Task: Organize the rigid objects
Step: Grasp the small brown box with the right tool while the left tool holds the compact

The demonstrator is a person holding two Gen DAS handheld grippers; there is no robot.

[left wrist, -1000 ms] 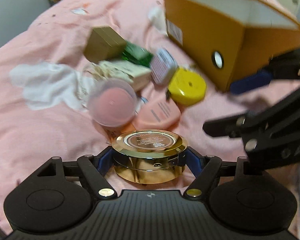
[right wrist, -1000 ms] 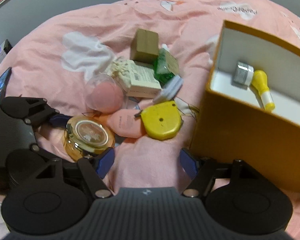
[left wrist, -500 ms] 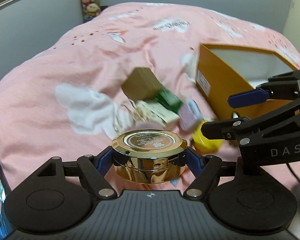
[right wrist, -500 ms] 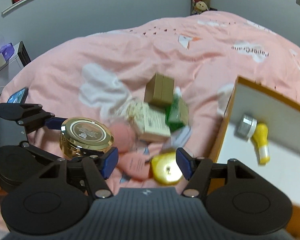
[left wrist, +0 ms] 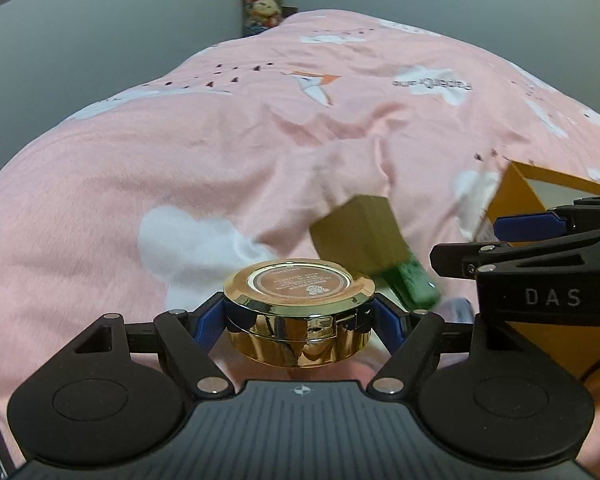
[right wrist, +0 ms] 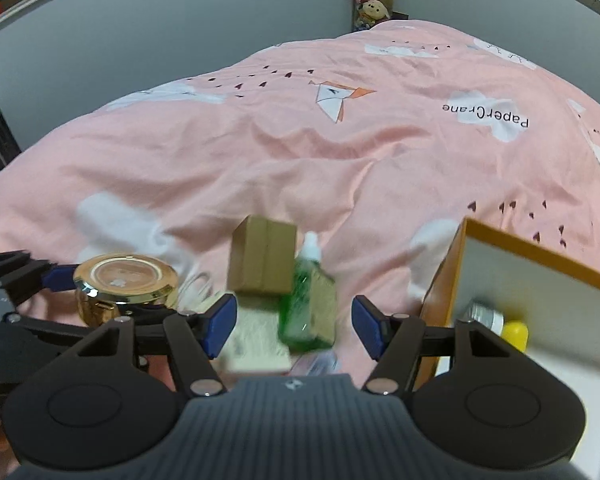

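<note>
Above bed (left wrist: 204, 160), left tool (left wrist: 299, 316) level, gripping compact (left wrist: 299, 300)

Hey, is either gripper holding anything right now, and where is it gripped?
The left gripper holds the gold compact, its pads clamping opposite sides of the round case. The right gripper is open, holding nothing.

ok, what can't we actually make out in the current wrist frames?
- Orange box interior: right wrist, cut off by the frame edge and gripper body; only a silver cap and yellow item show.
- Pile beneath the brown box and green bottle: both views, motion-blurred and gripper-blocked.
- Gold compact lid print: left wrist, too small.
</note>
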